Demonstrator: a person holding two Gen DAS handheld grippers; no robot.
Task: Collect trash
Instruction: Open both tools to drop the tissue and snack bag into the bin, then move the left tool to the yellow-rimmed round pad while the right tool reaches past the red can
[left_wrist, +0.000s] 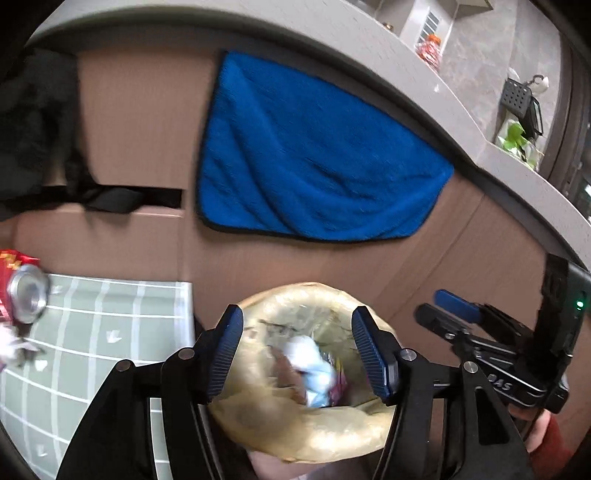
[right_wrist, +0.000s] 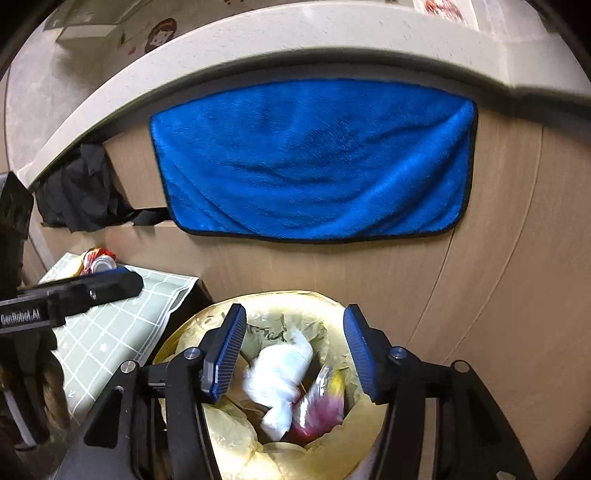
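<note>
Two grippers hang over one trash bin (right_wrist: 236, 435), which is lined with a yellowish bag. The right gripper (right_wrist: 293, 354) is spread wide with nothing between its blue pads, and the left gripper (left_wrist: 297, 356) is equally wide and empty. In the bin lie one crumpled white tissue (right_wrist: 279, 384) and one shiny wrapper (right_wrist: 321, 402) with pink and yellow on it, touching each other; blur hides anything finer. Left of the bin, one low surface under a green checked cloth (left_wrist: 110, 332) carries one red drink can (left_wrist: 26, 295) on its side and a scrap of white paper (left_wrist: 11, 343) near it. Beyond the bin, one blue towel (right_wrist: 314, 158) hangs on the wooden cabinet front (right_wrist: 498, 258), with one black bag (right_wrist: 81, 192) bunched farther left under the countertop (right_wrist: 258, 48).
</note>
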